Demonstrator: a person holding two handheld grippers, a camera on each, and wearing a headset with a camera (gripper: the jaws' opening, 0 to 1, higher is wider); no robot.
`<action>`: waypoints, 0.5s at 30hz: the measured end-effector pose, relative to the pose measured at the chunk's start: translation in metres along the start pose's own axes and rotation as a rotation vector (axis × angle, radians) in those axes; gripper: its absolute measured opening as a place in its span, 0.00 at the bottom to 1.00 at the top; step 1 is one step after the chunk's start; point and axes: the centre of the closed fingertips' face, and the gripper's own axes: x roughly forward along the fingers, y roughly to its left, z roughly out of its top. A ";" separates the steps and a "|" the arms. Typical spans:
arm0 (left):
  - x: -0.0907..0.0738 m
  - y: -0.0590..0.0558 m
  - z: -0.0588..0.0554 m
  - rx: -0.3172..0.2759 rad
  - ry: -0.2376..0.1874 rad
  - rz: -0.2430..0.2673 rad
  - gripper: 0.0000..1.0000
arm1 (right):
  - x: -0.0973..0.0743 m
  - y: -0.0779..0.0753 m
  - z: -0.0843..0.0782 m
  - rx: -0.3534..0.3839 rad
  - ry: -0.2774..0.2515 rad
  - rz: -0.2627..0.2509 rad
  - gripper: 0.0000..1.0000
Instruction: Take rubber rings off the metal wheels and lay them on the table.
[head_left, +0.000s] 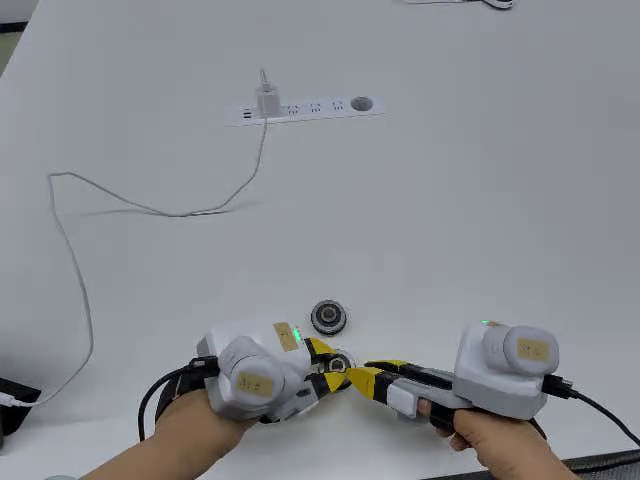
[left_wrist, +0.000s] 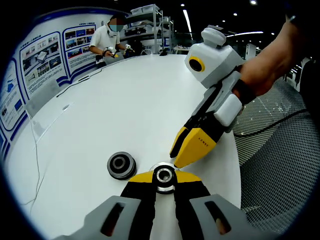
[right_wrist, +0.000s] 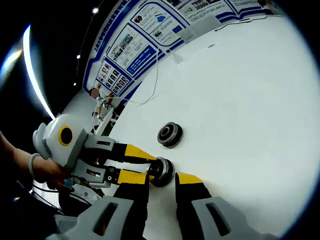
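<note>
- While the left gripper (left_wrist: 164, 178) is clenched on one wheel (left_wrist: 164, 174) low at the table (head_left: 450, 200), the right gripper (right_wrist: 162, 179) sits with jaws parted at its rim; a shallow bite could slip off the rubber ring.
- A hard pull may twist the wheel loose.
- The second wheel (head_left: 328, 317) lies near and could get knocked.

The right gripper (right_wrist: 162, 180) rises from the bottom, its yellow-tipped jaws a little apart just short of a metal wheel (right_wrist: 162, 171). The left gripper (right_wrist: 150, 166) reaches in from the left and pinches that wheel between its jaws. A second wheel (right_wrist: 170, 134) lies beyond on the white table (right_wrist: 240, 115)
</note>
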 end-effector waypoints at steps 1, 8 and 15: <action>0.000 0.000 0.000 0.000 0.000 0.000 0.13 | 0.000 0.000 -0.001 0.015 0.004 0.003 0.22; 0.000 0.000 0.001 0.000 -0.005 0.000 0.13 | 0.003 -0.001 -0.002 0.104 0.017 0.003 0.21; -0.001 0.000 0.001 0.000 -0.009 -0.002 0.13 | 0.006 -0.001 -0.002 0.173 0.014 0.021 0.20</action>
